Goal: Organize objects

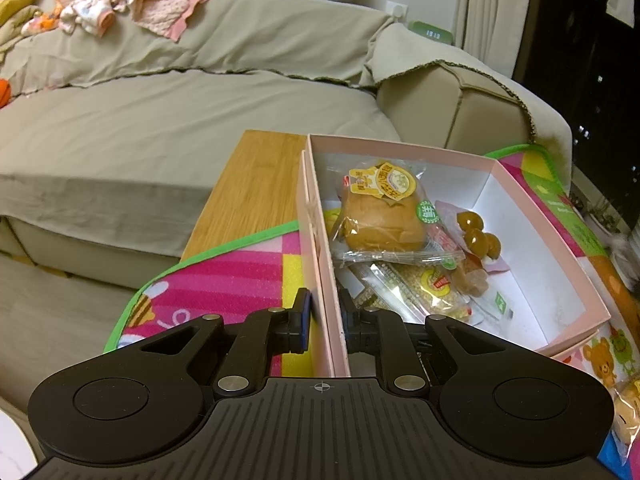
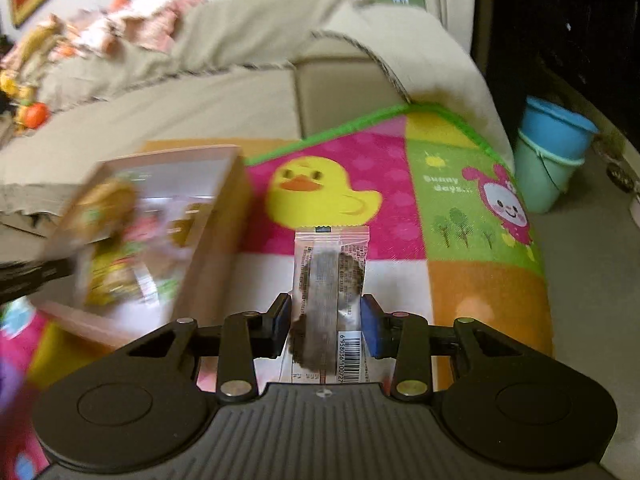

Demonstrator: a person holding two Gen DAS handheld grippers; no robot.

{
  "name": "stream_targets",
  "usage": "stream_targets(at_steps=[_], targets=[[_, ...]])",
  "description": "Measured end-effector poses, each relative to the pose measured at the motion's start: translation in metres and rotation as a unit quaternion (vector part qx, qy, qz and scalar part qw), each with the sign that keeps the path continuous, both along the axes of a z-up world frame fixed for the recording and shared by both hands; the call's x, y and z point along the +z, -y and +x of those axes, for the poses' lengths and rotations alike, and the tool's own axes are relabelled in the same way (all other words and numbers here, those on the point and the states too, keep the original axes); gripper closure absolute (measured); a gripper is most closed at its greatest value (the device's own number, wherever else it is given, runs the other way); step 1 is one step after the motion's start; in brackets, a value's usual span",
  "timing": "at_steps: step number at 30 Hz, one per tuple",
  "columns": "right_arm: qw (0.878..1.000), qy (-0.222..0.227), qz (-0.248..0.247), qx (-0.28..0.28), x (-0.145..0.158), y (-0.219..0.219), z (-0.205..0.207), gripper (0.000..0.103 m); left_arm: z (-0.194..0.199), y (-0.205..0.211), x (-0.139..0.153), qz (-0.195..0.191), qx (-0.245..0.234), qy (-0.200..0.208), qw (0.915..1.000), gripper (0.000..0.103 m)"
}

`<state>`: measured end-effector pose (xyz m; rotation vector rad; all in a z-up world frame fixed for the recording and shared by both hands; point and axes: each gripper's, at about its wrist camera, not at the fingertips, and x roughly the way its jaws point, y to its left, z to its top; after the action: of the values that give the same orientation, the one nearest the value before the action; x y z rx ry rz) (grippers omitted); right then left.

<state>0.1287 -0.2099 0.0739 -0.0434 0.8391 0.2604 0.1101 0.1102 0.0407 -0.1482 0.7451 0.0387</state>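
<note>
A sofa [image 1: 160, 120] lies behind the worktop [image 1: 248, 184], which carries a colourful mat [image 2: 460, 208]. The left claw [image 1: 325, 320], angled downward, pinches the near wall of the pink box [image 1: 320, 264] of snacks. Right of the box, the right claw [image 2: 325, 322], also tilted down, clamps a snack packet [image 2: 330, 276] above the mat.

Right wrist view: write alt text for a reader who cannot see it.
The right claw grips a clear snack packet with a dark filling, above a colourful play mat showing a yellow duck. A blurred pink box of snacks sits to the left, a beige sofa behind.
</note>
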Motion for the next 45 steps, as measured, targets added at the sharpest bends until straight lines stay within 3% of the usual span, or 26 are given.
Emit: stream_targets(at_steps=[4,9,15,18,22,29,32,39,45], targets=[[1.000,0.016,0.024,0.008,0.018,0.000,-0.049,0.066,0.000,0.001,0.001,-0.001,0.002,0.000,1.0000,0.087],[0.999,0.010,0.033,0.011,0.016,-0.002,-0.097,0.066,-0.002,0.003,0.005,0.002,0.006,0.003,1.0000,0.088],[0.996,-0.044,0.080,0.016,-0.007,-0.011,-0.126,0.066,-0.004,0.002,0.012,0.002,0.005,0.013,0.9999,0.088],[0.994,-0.060,0.076,0.041,-0.018,-0.029,-0.135,0.066,-0.005,0.003,0.011,0.005,0.001,0.014,0.9999,0.088],[0.995,-0.042,0.073,0.047,-0.006,-0.038,-0.132,0.066,-0.005,0.002,0.011,0.003,0.002,0.016,0.9999,0.088],[0.990,0.094,0.078,0.065,0.070,-0.052,-0.106,0.066,-0.005,0.001,0.011,-0.002,0.002,0.015,0.9999,0.088],[0.987,0.126,0.072,0.062,0.088,-0.063,-0.082,0.066,-0.005,0.001,0.011,-0.003,0.001,0.015,0.9999,0.088],[0.988,0.124,0.078,0.054,0.094,-0.085,-0.030,0.066,-0.006,-0.001,0.009,-0.005,-0.002,0.016,0.9999,0.088],[0.988,0.102,0.100,0.052,0.081,-0.086,-0.016,0.066,-0.008,-0.003,0.008,-0.004,-0.003,0.016,0.9999,0.088]])
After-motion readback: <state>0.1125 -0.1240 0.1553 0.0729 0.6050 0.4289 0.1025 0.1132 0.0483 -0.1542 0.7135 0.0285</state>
